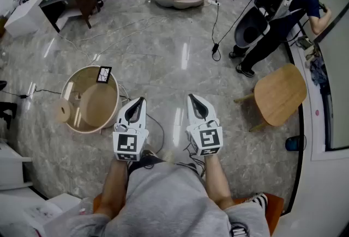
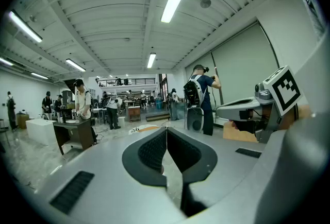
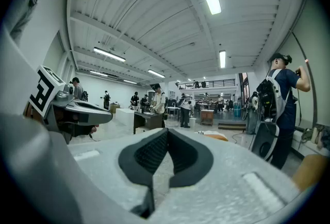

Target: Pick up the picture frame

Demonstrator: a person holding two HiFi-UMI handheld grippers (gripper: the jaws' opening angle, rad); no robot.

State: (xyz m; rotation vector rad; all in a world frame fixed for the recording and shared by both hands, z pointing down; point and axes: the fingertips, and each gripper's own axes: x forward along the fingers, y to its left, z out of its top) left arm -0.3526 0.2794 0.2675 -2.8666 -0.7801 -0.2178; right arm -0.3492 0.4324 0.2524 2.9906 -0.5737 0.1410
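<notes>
Nearest, above the person's grey lap (image 1: 163, 198), the left gripper (image 1: 142, 101) and right gripper (image 1: 192, 98) are held side by side just right of the round wooden tub (image 1: 101, 105). Each has its jaws pressed together on nothing and points out over the marble floor (image 1: 174, 40). The small dark frame (image 1: 103, 74) sits tilted at the tub's far rim, apart from both grippers and untouched. I'd say the task has barely begun: a gripper has yet to open, reach over to the tub's far rim, close on the frame and lift it.
</notes>
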